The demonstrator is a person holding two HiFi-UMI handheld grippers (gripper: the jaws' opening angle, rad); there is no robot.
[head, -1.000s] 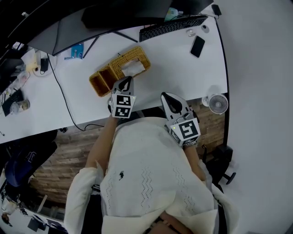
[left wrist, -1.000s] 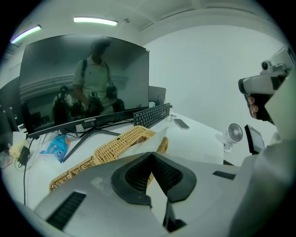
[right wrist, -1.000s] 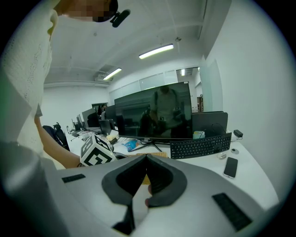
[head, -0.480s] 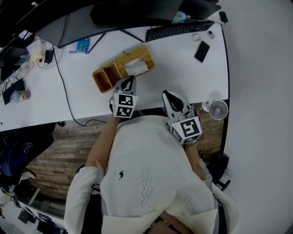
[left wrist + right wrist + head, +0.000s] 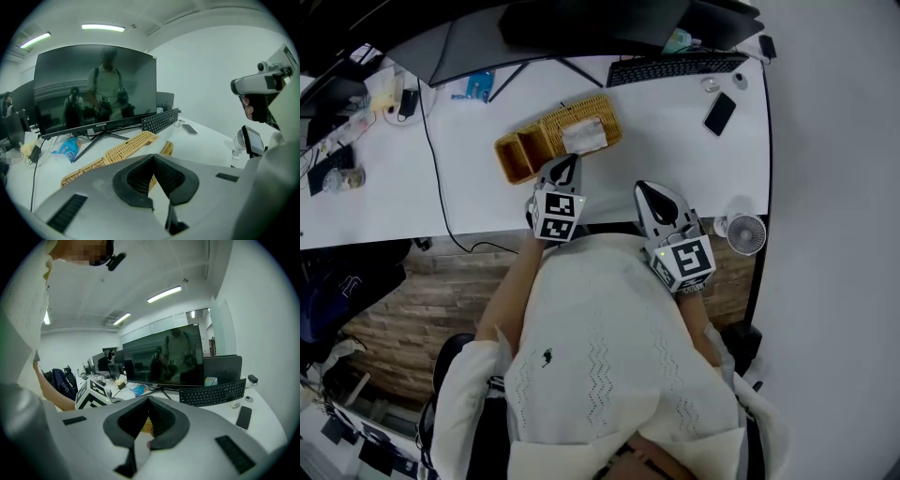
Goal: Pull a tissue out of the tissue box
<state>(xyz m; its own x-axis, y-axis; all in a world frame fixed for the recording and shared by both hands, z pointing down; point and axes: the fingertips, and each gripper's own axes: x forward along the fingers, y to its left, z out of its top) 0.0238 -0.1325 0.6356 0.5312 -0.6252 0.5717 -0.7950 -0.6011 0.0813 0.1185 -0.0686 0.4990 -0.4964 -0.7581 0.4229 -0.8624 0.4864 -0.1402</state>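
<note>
step: reach for tissue | left hand-held gripper closed, empty, just short of box | right hand-held gripper closed, empty | tip: open left, pinch tissue peak, pull up

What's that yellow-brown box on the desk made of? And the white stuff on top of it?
The tissue box looks like woven wicker or rattan: tan and matte, with a plaited weave that shows plainly in the left gripper view. The tissue looks like thin, soft paper, white and slightly rumpled, though it is small here.

Cream knit top, zigzag embroidery
</note>
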